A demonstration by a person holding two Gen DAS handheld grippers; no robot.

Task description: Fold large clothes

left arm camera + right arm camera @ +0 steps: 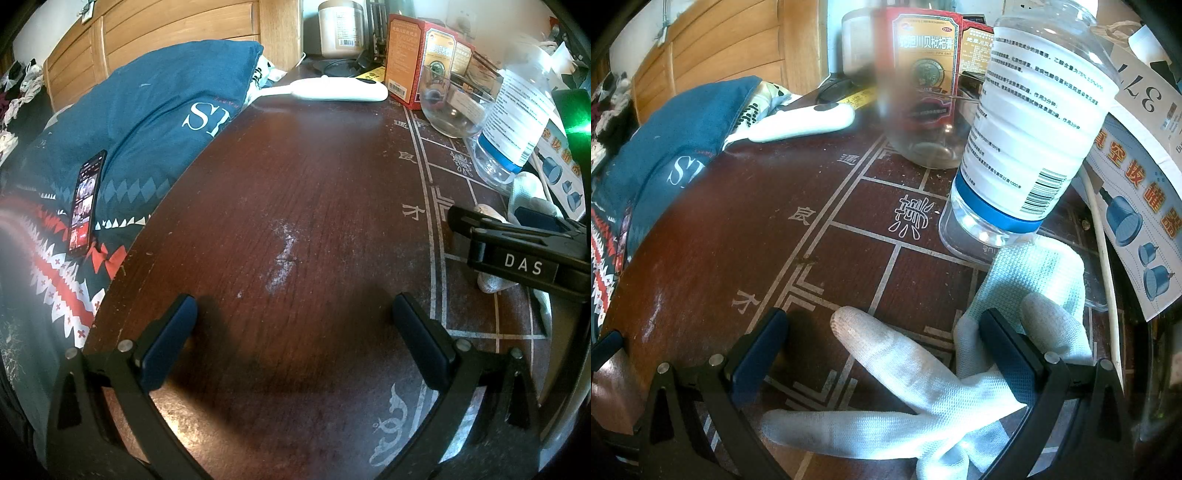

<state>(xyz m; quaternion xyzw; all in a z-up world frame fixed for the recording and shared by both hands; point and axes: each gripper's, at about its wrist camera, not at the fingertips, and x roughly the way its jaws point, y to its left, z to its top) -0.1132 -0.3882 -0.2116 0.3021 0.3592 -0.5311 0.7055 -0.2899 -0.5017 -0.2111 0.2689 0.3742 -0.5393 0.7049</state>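
Observation:
A dark blue garment or pillow with white letters (155, 107) lies on the bed left of the dark wooden table (295, 206); it also shows at the left of the right wrist view (683, 147). My left gripper (295, 336) stands open low over the bare table top, nothing between its fingers. My right gripper (882, 347) is open too, just above a white work glove (923, 387) lying on the table. The right gripper's body (517, 254) shows at the right of the left wrist view.
A phone (86, 203) rests on a red-and-white patterned blanket (55, 280). On the table stand a clear plastic bottle (1027, 140), a glass jar (923, 110), red medicine boxes (417, 59) and a white device (332, 88). A wooden headboard (166, 33) is behind.

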